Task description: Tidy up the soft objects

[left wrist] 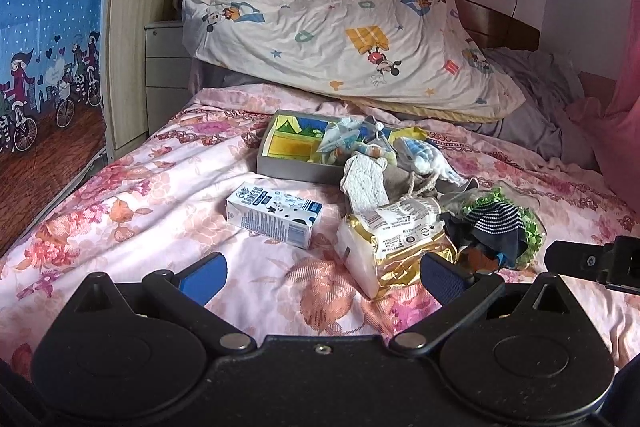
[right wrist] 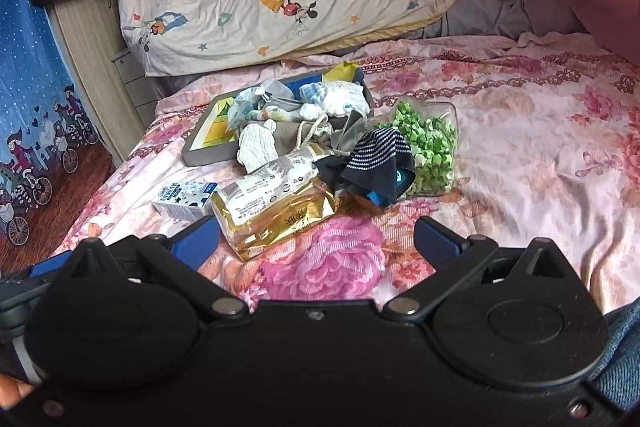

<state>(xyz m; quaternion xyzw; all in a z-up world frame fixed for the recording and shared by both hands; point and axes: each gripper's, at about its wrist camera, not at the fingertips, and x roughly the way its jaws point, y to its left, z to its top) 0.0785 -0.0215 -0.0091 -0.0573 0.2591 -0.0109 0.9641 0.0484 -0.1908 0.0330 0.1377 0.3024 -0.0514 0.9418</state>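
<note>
A pile of soft things lies on the floral bedspread (left wrist: 140, 187). A grey open box (left wrist: 280, 167) holds cloths and a white-blue plush toy (left wrist: 420, 155). In front of it lie a white textured pad (left wrist: 364, 183), a gold tissue pack (left wrist: 396, 247), a dark striped sock (left wrist: 496, 223) and a clear bag of green bits (left wrist: 528, 227). A white milk carton (left wrist: 276, 217) lies to the left. My left gripper (left wrist: 320, 273) is open, short of the tissue pack (right wrist: 276, 215). My right gripper (right wrist: 316, 237) is open, near the sock (right wrist: 372, 159) and green bag (right wrist: 432, 151).
A cartoon-print quilt (left wrist: 320, 7) is heaped at the head of the bed, with grey bedding (left wrist: 532, 107) to its right. A wooden cabinet (left wrist: 160, 67) and a blue patterned curtain (left wrist: 44, 27) stand left of the bed. Bare bedspread (right wrist: 540, 167) spreads to the right.
</note>
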